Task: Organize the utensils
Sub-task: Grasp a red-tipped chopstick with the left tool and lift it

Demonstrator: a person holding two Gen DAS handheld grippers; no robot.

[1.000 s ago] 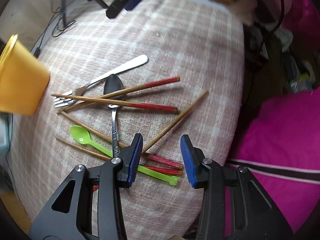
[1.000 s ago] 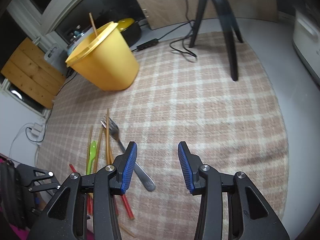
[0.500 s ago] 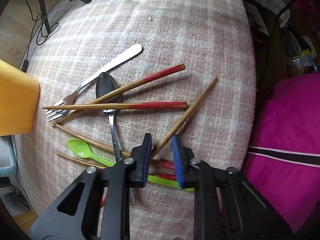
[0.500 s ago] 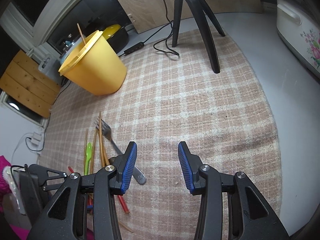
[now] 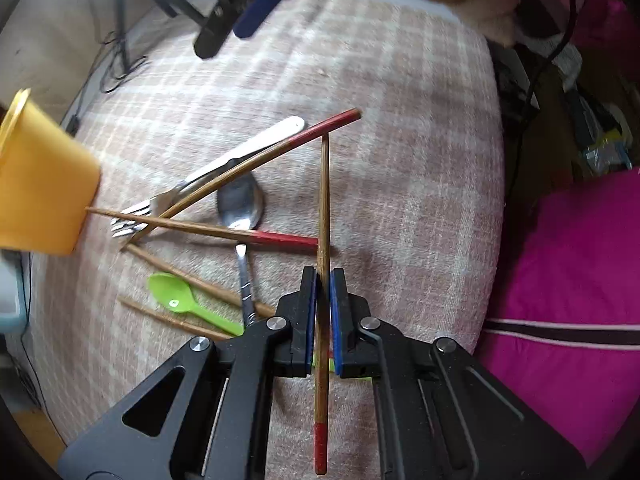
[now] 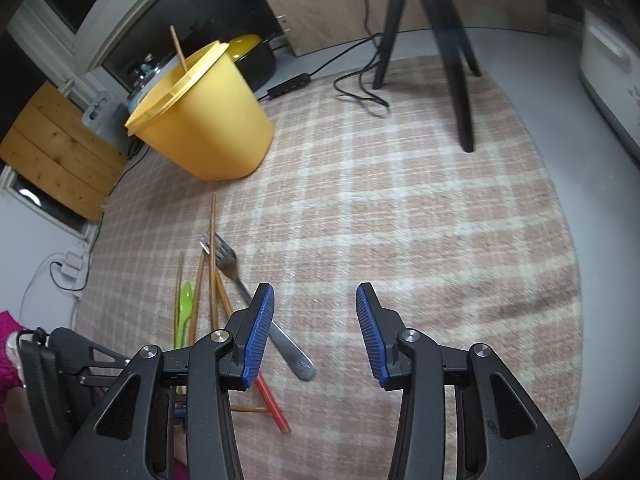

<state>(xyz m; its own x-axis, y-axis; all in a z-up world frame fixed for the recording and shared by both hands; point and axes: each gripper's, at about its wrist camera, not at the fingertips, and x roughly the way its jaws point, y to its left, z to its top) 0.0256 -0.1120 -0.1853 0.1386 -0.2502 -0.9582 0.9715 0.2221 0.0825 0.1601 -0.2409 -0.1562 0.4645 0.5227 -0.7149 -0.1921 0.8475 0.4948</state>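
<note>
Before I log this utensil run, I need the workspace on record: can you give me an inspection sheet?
Surface: plaid cloth over the table.
Job's things: yellow cup holding one stick; fork, metal spoon, green spoon and loose chopsticks lying crossed.
Clutter: nothing seen.
Grippers: left gripper shut on a chopstick; right gripper open, empty.
Cables: black cable by the tripod.
Surroundings: magenta fabric.

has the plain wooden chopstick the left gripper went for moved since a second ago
Yes. The chopstick lay slanted on the cloth beside the red-tipped ones; now the left gripper is shut on it, and it points straight ahead, its far tip near the fork handle.
</note>
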